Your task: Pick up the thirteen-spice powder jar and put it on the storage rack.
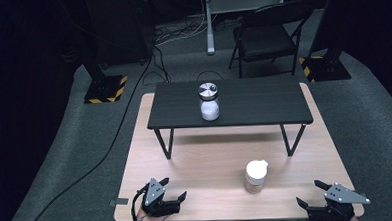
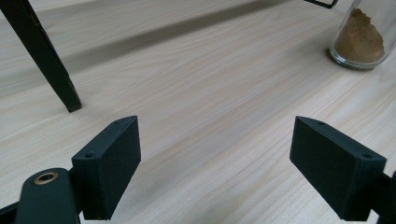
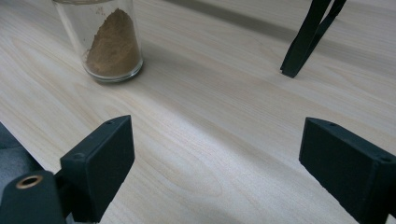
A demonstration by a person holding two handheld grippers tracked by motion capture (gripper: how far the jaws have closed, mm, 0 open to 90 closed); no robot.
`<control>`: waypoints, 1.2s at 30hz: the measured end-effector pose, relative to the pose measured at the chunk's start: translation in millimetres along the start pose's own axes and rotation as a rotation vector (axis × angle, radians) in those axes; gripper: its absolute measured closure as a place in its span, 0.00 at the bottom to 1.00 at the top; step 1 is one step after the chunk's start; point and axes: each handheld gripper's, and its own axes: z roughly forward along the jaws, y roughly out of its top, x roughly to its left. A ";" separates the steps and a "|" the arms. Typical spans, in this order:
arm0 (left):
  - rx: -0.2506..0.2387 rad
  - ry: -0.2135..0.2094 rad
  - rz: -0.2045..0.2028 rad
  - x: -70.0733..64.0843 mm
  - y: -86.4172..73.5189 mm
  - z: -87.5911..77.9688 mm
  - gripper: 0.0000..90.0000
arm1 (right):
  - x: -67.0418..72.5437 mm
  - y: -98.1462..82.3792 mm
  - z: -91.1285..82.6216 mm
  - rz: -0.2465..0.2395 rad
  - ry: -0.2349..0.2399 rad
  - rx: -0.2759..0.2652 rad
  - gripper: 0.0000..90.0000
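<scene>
Wooden table [image 1: 186, 166], dark room. Brown-powder jar [image 1: 256, 176] near front edge, right of centre, untouched. Left gripper [image 1: 173, 189] at front-left corner, jaws spread, empty. Right gripper [image 1: 310, 194] at front-right corner, likewise spread. White jar [image 1: 208, 102] on black shelf [image 1: 264, 105]. Work not begun; grasp pending.

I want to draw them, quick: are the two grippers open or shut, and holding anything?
Left gripper: open, holding nothing, above the wooden table.
Right gripper: open, holding nothing, near the jar of brown powder.
</scene>
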 end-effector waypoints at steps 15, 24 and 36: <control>0.001 -0.001 -0.001 0.2 -0.1 0.8 0.17 | 0.7 -0.2 1.3 0.001 0.016 -0.008 0.10; 0.001 -0.004 -0.002 -0.2 0.2 1.1 0.17 | 5.1 2.5 5.9 -0.009 0.067 -0.031 0.09; 0.000 -0.006 -0.001 -0.6 -0.1 1.4 0.17 | 9.0 14.1 23.6 -0.005 0.155 -0.063 0.09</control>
